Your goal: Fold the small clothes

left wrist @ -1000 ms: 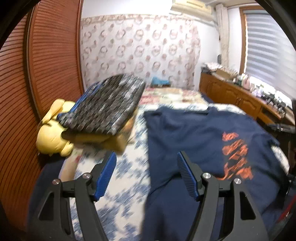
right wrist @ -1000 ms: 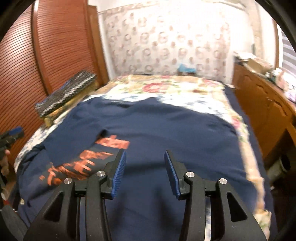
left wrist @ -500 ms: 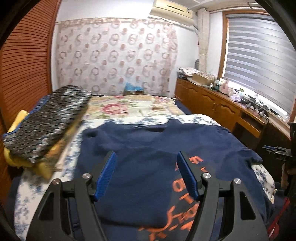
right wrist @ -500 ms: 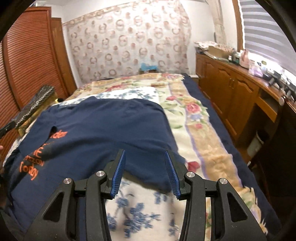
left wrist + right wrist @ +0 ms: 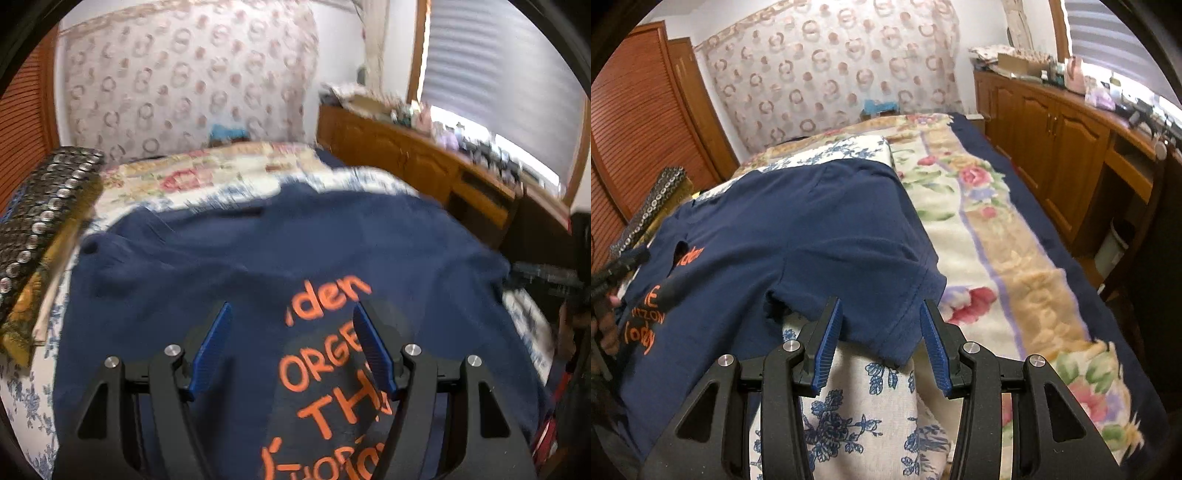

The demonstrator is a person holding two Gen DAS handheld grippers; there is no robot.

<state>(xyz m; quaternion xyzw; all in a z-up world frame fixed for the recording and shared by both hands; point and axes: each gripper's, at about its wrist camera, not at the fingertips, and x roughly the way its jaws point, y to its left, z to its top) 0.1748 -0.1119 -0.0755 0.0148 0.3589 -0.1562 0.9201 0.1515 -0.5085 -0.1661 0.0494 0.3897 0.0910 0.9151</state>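
A navy T-shirt (image 5: 229,266) with orange lettering lies spread flat on the bed. My left gripper (image 5: 291,314) hangs open over the shirt's chest print, nothing between its blue pads. In the right wrist view the same T-shirt (image 5: 798,236) stretches to the left, and its short sleeve (image 5: 886,314) reaches toward me. My right gripper (image 5: 881,314) stands open with the sleeve's hem lying between the fingers, pads not pressing on it. The other gripper and a hand (image 5: 607,291) show at the left edge of that view.
A folded dark patterned cloth on a yellow stack (image 5: 40,229) lies at the bed's left side. The bed carries a blue-flowered white sheet (image 5: 849,413) and a floral blanket (image 5: 997,229). A wooden cabinet (image 5: 1052,140) runs along the right; a slatted wooden wardrobe (image 5: 639,140) stands left.
The left gripper swung right, from the bed's left side to over the shirt's print. The right gripper swung right from the shirt's middle to its sleeve and dropped closer. Both stayed open.
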